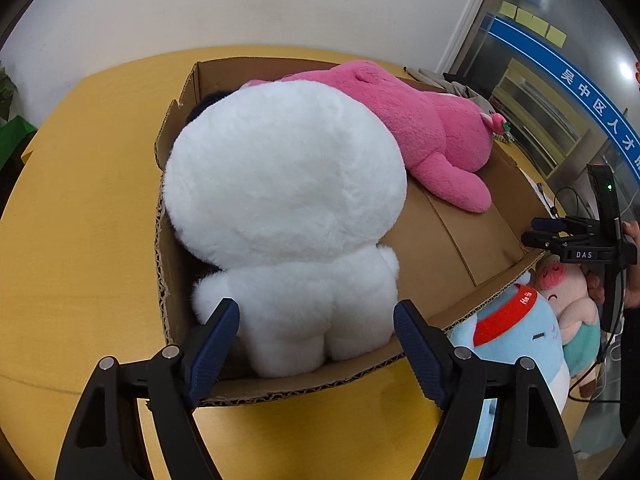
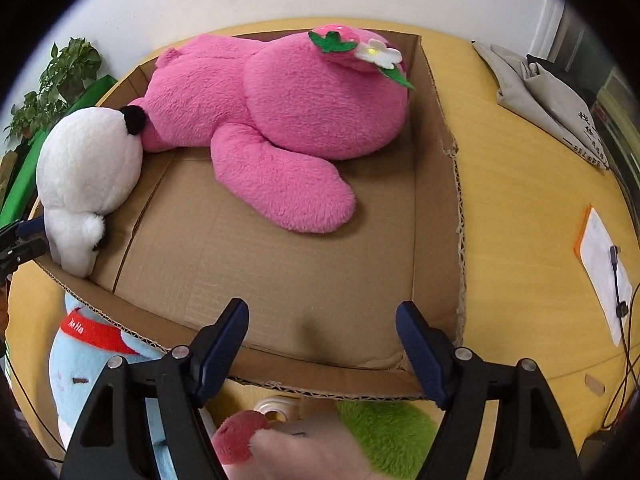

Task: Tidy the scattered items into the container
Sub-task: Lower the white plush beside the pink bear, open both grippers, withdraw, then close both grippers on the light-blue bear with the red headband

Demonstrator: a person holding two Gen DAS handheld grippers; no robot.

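Left tongs (image 1: 316, 340) stand wide apart around the bottom of the white plush (image 1: 286, 200) without pressing it; that toy sits in the cardboard box (image 1: 452, 240) on the yellow desk (image 1: 80, 220), beside the pink plush (image 1: 420, 128). A blue plush (image 1: 516, 332) and a pink-faced doll (image 1: 568, 292) lie outside the box wall.

From the right wrist, the right tongs (image 2: 322, 340) gape empty over the box's near edge, above a green plush (image 2: 388, 428) still on the desk.
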